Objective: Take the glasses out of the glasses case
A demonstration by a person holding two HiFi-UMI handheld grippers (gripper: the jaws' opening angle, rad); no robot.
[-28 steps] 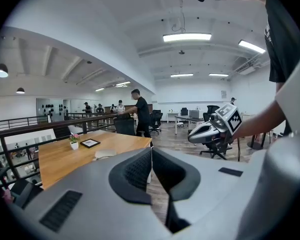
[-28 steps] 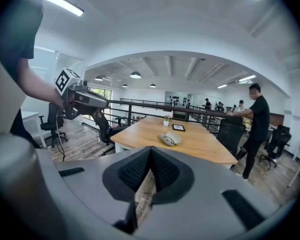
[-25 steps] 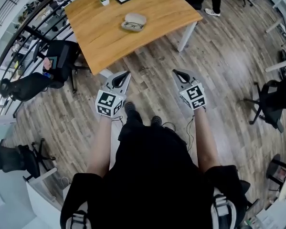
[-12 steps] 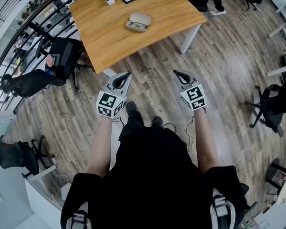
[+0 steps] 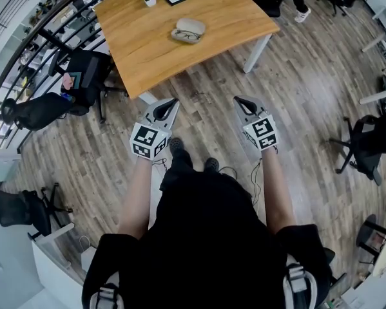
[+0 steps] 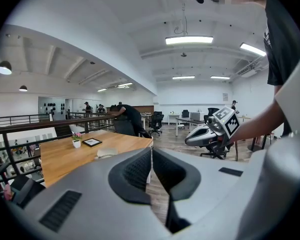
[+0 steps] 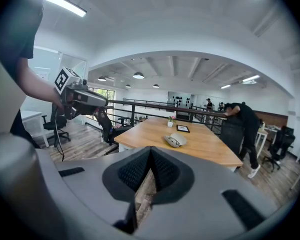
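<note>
While the glasses case (image 5: 191,24) lies open, glasses (image 5: 184,36) rest inside.

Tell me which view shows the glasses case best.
The head view: it looks down into the open glasses case on the wooden table, with nothing in front of it. The right gripper view shows the case side-on and small; the left gripper view shows only a low, pale sliver.
</note>
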